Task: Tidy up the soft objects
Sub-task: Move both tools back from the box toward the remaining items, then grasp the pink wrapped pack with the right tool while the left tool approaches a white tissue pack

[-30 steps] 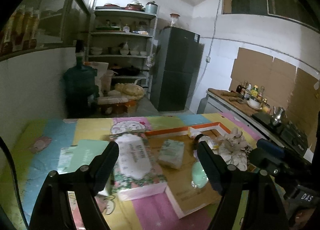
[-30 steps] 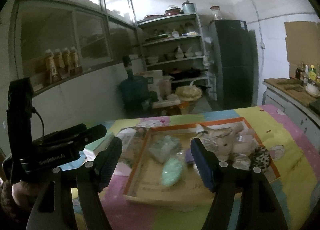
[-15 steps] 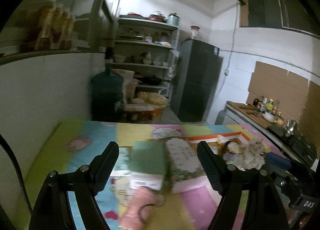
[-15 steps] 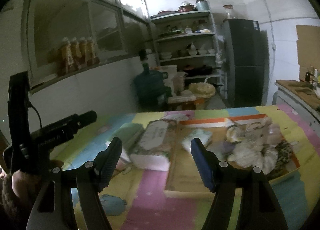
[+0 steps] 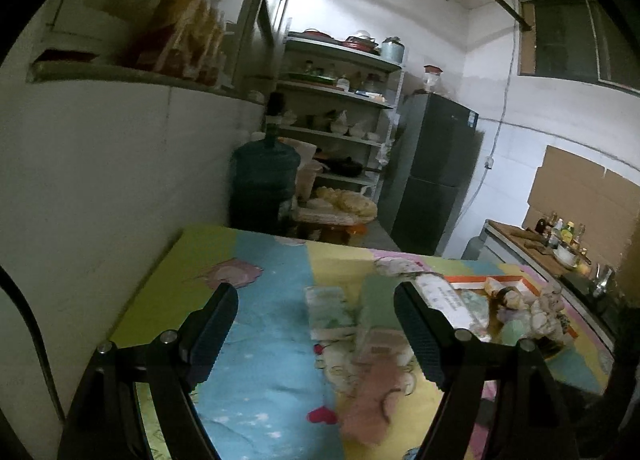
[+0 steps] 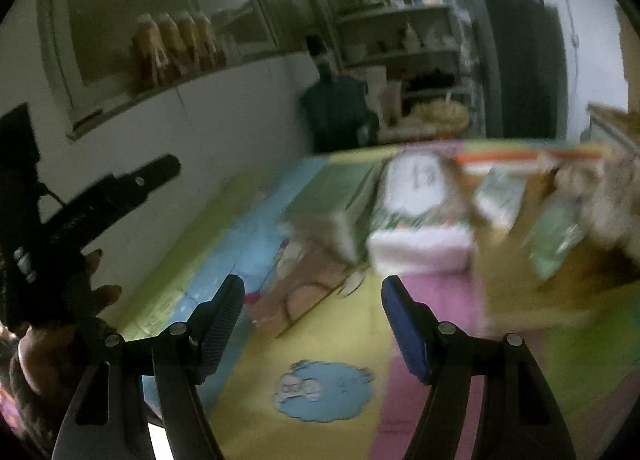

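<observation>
My left gripper (image 5: 316,324) hangs open over the colourful mat (image 5: 256,340), with nothing between its fingers. Ahead of it lie a small tissue pack (image 5: 328,312), a green pack (image 5: 380,298) and a pink soft piece (image 5: 372,400). A floral tissue pack (image 5: 444,300) lies beside the orange-rimmed tray (image 5: 472,279), which holds a plush toy (image 5: 544,308). My right gripper (image 6: 312,320) is also open and empty, just short of the pink piece (image 6: 304,296). The right view is blurred, with the green pack (image 6: 332,196), floral pack (image 6: 420,220) and tray (image 6: 520,156) beyond.
A white wall (image 5: 100,188) borders the mat on the left. A water jug (image 5: 264,180), shelves (image 5: 340,100) and a dark fridge (image 5: 436,172) stand behind. A counter with bottles (image 5: 560,236) runs along the right. The left gripper body (image 6: 100,196) and a hand (image 6: 60,300) show at left.
Both views have swung left across the mat, so the tray slid to the right. The green pack and the pink piece have come in front of the grippers. Both grippers stayed open.
</observation>
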Available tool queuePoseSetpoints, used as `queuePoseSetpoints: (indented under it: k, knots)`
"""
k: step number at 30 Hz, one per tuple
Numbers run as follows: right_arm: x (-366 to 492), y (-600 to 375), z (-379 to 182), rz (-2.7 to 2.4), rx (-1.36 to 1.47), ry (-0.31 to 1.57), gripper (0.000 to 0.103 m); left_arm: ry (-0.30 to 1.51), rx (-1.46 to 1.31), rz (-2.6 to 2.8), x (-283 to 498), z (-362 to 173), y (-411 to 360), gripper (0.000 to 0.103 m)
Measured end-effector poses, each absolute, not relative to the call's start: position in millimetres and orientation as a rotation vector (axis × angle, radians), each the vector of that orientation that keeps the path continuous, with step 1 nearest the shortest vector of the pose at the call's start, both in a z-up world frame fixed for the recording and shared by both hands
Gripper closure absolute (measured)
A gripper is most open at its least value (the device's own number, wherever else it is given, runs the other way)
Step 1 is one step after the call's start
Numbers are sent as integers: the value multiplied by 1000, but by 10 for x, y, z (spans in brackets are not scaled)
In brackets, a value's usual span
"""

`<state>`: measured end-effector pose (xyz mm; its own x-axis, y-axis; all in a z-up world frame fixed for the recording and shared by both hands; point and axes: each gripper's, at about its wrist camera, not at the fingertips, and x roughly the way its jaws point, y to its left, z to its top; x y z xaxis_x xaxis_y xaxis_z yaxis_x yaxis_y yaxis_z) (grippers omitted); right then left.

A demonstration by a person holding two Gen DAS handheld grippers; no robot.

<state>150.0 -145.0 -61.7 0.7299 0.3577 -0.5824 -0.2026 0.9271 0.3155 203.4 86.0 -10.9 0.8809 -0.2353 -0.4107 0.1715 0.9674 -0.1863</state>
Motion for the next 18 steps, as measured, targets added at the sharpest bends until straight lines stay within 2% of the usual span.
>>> queuePoseSetpoints:
  k: [10,18]
  knots:
    - [1833,-1008,-1030,218,321,805,30,465,-179,-202,2042,-253,1224,23]
    - [2002,-790,-1115,76,267,794,30,480,-211,-197,2080,-355,1447,23]
